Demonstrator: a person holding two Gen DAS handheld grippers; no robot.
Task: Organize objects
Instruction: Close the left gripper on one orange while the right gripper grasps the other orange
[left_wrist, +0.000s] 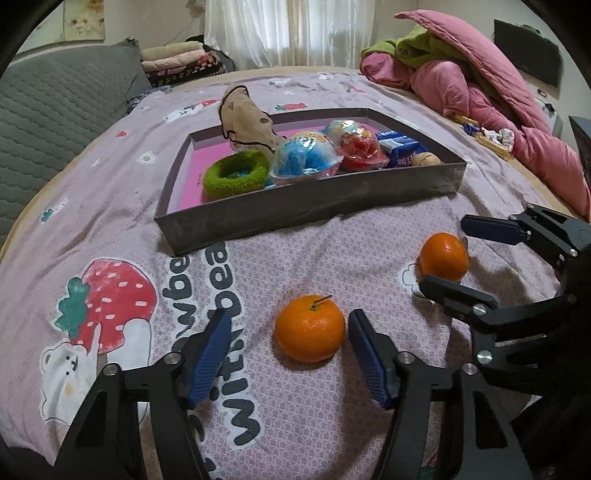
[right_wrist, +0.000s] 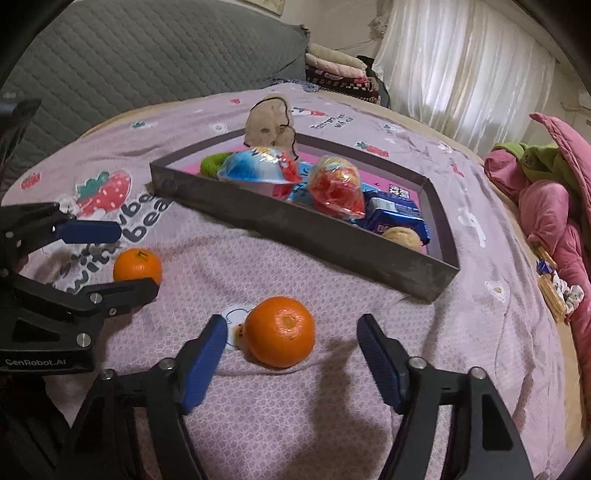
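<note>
1. Left tongs (left_wrist: 288, 343): spread, straddling the stemmed orange (left_wrist: 309, 327) on the bed sheet (left_wrist: 332, 251); right pad (left_wrist: 364, 350) looks nearly touching, left pad apart. Should be centred before squeezing.
2. Box (left_wrist: 306, 210): just behind, already holds toys and snacks; free space seen at its left end.
3. Right tongs (right_wrist: 291, 343): spread around 2nd orange (right_wrist: 280, 331), no contact seen. Fruit sits nearer the left pad; should be centred too. Light grip advised, as fruit is round and prob. rolls.

Two oranges sit on the blanket, just short of the tray's (left_wrist: 306, 210) near wall. One orange (left_wrist: 309, 328) rests stem up, short stalk showing. The other orange (left_wrist: 443, 257) lies off to its side, nearer the tray's corner, navel end turned toward the right wrist camera.
</note>
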